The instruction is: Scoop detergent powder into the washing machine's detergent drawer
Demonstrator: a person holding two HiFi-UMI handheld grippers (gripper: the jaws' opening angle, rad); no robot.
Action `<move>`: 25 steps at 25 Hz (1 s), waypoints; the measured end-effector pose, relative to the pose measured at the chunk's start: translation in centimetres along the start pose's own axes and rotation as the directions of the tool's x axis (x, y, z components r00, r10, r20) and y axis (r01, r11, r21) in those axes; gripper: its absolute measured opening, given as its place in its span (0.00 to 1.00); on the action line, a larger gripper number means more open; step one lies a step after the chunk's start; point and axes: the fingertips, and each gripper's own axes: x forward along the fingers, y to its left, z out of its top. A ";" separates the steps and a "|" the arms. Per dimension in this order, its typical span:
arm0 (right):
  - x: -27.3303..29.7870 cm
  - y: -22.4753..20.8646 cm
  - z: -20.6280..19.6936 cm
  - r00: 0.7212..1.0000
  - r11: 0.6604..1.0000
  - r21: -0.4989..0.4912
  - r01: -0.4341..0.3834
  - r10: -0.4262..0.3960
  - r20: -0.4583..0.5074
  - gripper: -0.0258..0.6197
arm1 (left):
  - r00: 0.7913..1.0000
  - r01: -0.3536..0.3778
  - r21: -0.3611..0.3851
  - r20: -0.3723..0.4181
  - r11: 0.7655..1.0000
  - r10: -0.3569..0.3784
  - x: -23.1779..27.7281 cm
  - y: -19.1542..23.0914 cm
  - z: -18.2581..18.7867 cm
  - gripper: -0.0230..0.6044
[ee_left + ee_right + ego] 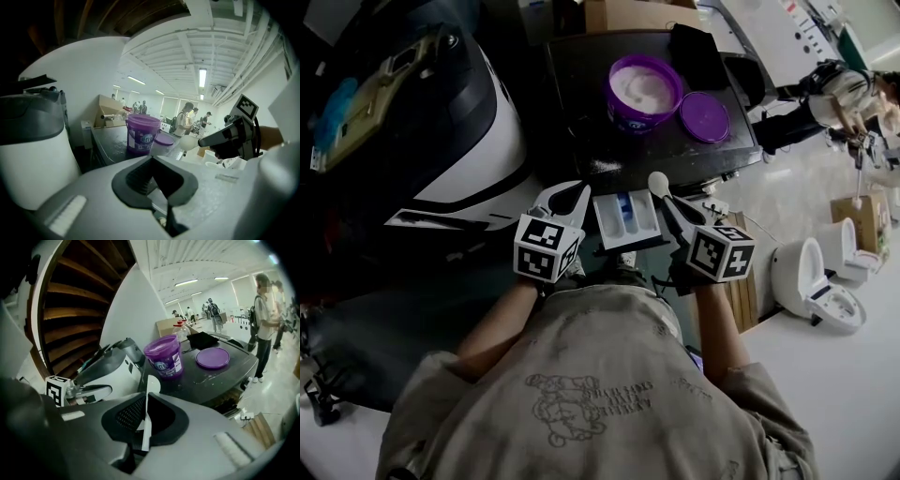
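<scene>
scoop [657, 182] in right hand-held gripper [669, 201]

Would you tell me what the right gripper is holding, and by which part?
The right gripper pinches the white scoop by its handle, bowl forward.

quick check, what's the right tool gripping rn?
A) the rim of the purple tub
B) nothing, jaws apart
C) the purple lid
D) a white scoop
D: in the right gripper view the right tool is closed on the thin handle of the white scoop, with the bowl sticking out ahead. The purple lid lies flat on the dark top beside the open tub.
</scene>
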 end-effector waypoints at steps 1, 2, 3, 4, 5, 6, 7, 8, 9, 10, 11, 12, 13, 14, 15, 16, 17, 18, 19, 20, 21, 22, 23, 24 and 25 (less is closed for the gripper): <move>-0.3 0.3 0.7 1.000 1.000 0.010 -0.020 0.020 0.016 0.10 | 1.000 -0.004 0.000 0.011 1.000 0.004 0.0 -0.1 0.6 0.04; -0.6 0.7 1.5 0.999 0.999 0.015 -0.037 0.037 0.032 0.10 | 1.000 -0.007 0.001 0.021 1.000 0.007 -0.1 -0.3 1.2 0.04; -1.0 1.0 2.3 0.997 0.998 0.017 -0.053 0.052 0.048 0.10 | 1.000 -0.011 0.002 0.029 1.000 0.011 -0.2 -0.4 1.8 0.04; -1.3 1.4 3.0 0.996 0.998 0.014 -0.068 0.067 0.064 0.10 | 0.999 -0.016 0.003 0.037 1.000 0.016 -0.3 -0.5 2.3 0.04; -1.5 1.7 3.8 0.994 0.997 0.006 -0.081 0.080 0.077 0.10 | 0.999 -0.023 0.006 0.045 1.000 0.022 -0.4 -0.6 2.8 0.04; -1.7 2.0 4.6 0.992 0.996 -0.005 -0.091 0.091 0.089 0.10 | 0.998 -0.030 0.009 0.053 1.000 0.030 -0.5 -0.7 3.4 0.04; -1.9 2.3 5.3 0.990 0.995 -0.019 -0.101 0.103 0.097 0.10 | 0.997 -0.038 0.013 0.062 0.999 0.038 -0.7 -0.7 4.0 0.04; -2.0 2.6 6.1 0.988 0.993 -0.032 -0.112 0.115 0.104 0.10 | 0.996 -0.047 0.017 0.073 0.999 0.046 -0.8 -0.8 4.6 0.04; -2.2 3.0 6.8 0.985 0.991 -0.045 -0.126 0.130 0.110 0.10 | 0.995 -0.057 0.020 0.085 0.998 0.055 -1.0 -0.8 5.2 0.04; -2.4 3.3 7.6 0.982 0.988 -0.058 -0.141 0.147 0.120 0.10 | 0.993 -0.067 0.022 0.099 0.998 0.064 -1.2 -0.8 6.0 0.04; -2.5 3.7 8.5 0.978 0.985 -0.071 -0.154 0.163 0.131 0.10 | 0.991 -0.077 0.023 0.114 0.997 0.073 -1.4 -0.8 6.7 0.04; -2.7 4.0 9.3 0.974 0.983 -0.086 -0.165 0.176 0.143 0.10 | 0.988 -0.087 0.024 0.129 0.996 0.083 -1.5 -0.8 7.4 0.04; -2.8 4.3 10.1 0.970 0.980 -0.105 -0.170 0.185 0.155 0.10 | 0.985 -0.096 0.025 0.144 0.995 0.092 -1.7 -0.7 8.2 0.04; -2.8 4.5 10.9 0.968 0.977 -0.125 -0.171 0.191 0.166 0.10 | 0.982 -0.105 0.025 0.157 0.994 0.100 -1.8 -0.6 8.8 0.04; -2.8 4.6 11.6 0.965 0.975 -0.144 -0.172 0.196 0.175 0.10 | 0.980 -0.115 0.025 0.169 0.993 0.109 -1.9 -0.4 9.5 0.04; -2.7 4.7 12.4 0.962 0.972 -0.160 -0.173 0.201 0.182 0.10 | 0.977 -0.124 0.026 0.180 0.992 0.117 -2.0 -0.3 10.2 0.04; -2.6 4.7 13.1 0.960 0.969 -0.173 -0.175 0.207 0.189 0.10 | 0.974 -0.133 0.028 0.191 0.991 0.125 -2.1 -0.1 10.8 0.04; -2.5 4.7 13.7 0.958 0.967 -0.184 -0.176 0.211 0.195 0.10 | 0.971 -0.141 0.031 0.201 0.990 0.132 -2.2 0.0 11.4 0.04; -2.3 4.7 14.4 0.956 0.965 -0.195 -0.176 0.214 0.201 0.10 | 0.968 -0.148 0.035 0.210 0.988 0.138 -2.2 0.1 12.0 0.04; -2.2 4.6 15.0 0.954 0.963 -0.206 -0.173 0.216 0.206 0.10 | 0.966 -0.155 0.039 0.218 0.987 0.143 -2.1 0.3 12.6 0.04; -2.1 4.5 15.6 0.953 0.961 -0.217 -0.170 0.216 0.212 0.10 | 0.963 -0.161 0.044 0.224 0.986 0.147 -2.1 0.4 13.1 0.04; -1.9 4.5 16.2 0.952 0.959 -0.228 -0.166 0.216 0.218 0.10 | 0.961 -0.168 0.049 0.230 0.985 0.153 -2.0 0.5 13.6 0.04; -1.8 4.4 16.8 0.950 0.958 -0.237 -0.162 0.216 0.224 0.10 | 0.959 -0.176 0.055 0.236 0.983 0.159 -2.0 0.7 14.0 0.04; -1.6 4.3 17.3 0.949 0.957 -0.245 -0.158 0.216 0.230 0.10 | 0.956 -0.186 0.059 0.241 0.981 0.166 -1.9 0.9 14.5 0.04; -1.4 4.1 17.9 0.947 0.956 -0.250 -0.155 0.216 0.236 0.10 | 0.953 -0.195 0.062 0.246 0.979 0.174 -1.8 1.2 15.0 0.04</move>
